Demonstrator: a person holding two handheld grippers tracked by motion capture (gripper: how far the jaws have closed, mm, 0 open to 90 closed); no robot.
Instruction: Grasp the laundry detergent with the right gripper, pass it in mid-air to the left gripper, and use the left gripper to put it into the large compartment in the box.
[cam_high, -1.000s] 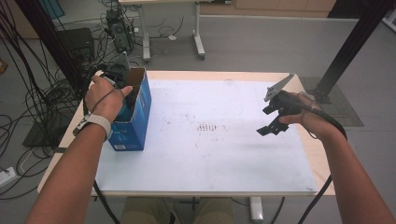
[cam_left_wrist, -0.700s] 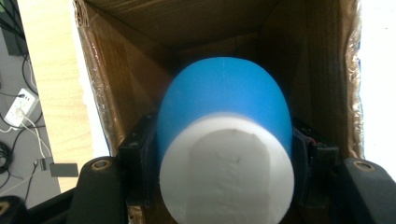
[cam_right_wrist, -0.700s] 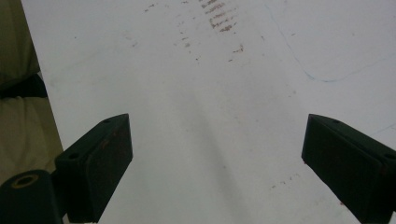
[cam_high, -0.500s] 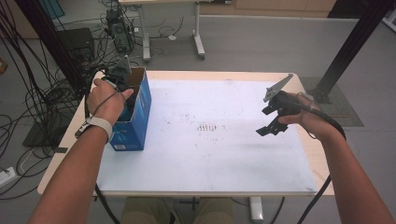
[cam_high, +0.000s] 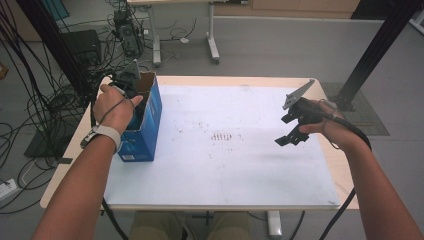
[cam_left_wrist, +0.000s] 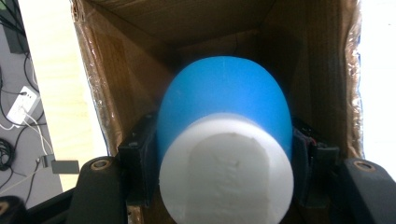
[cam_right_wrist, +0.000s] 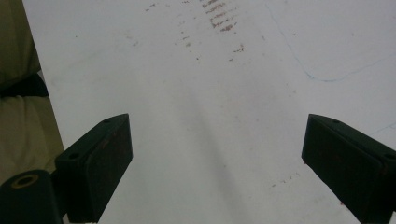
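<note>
Left gripper (cam_left_wrist: 219, 154) jaws clamped on blue bottle (cam_left_wrist: 224, 112) with white cap (cam_left_wrist: 226, 175), inside open box (cam_high: 145, 122) at left of frame. Right gripper (cam_high: 290, 135) jaws wide apart, nothing between, above white mat (cam_high: 225, 165) at right. Judgement: bottle gripped but not out of box; lifting and placing remain.

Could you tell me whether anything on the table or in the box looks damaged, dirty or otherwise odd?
Two small things. The white table mat carries reddish-brown smudges near its middle. The open cardboard box has ragged, taped top edges. The left hand-held gripper, shut on a blue and white object inside it, looks orderly.
</note>
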